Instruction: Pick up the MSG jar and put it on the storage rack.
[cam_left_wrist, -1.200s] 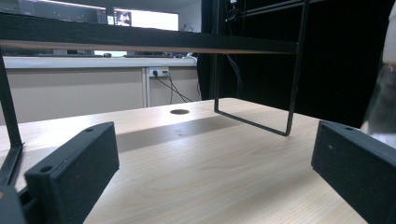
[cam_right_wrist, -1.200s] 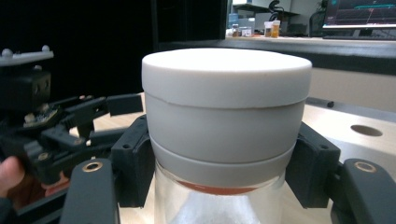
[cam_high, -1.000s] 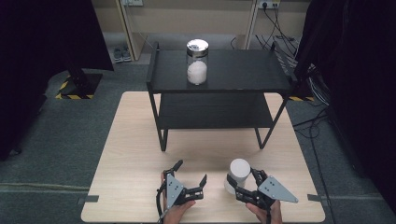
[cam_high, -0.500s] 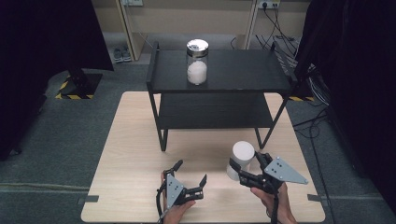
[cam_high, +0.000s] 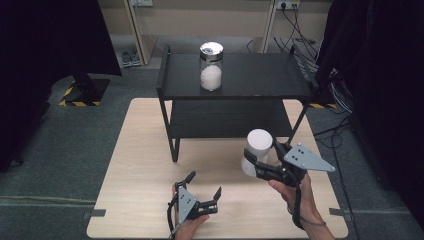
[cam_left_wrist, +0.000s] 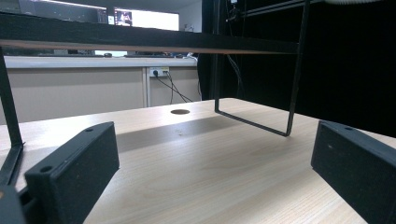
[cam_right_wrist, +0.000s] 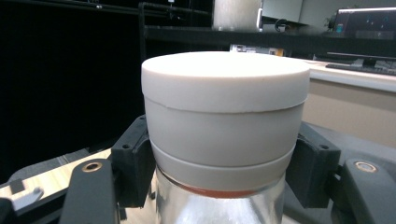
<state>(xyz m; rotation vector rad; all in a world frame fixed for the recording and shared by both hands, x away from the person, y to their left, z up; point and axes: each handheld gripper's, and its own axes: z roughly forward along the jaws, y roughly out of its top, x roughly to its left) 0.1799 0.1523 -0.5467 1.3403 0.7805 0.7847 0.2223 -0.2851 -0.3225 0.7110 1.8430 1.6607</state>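
Right gripper (cam_high: 254, 165) clamped on white-lidded jar (cam_high: 258, 150), lifted off wooden table (cam_high: 140, 165) | jar between its jaws, lid above them | black shelf rack (cam_high: 235, 75) just beyond it | left gripper (cam_high: 204, 191) jaws spread, empty, low over table, beside right gripper

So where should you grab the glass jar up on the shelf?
Grip the jar around its clear round body, below the shiny lid, coming level from the front. It stands upright near the front edge of the shelf, with open sides for the jaws.
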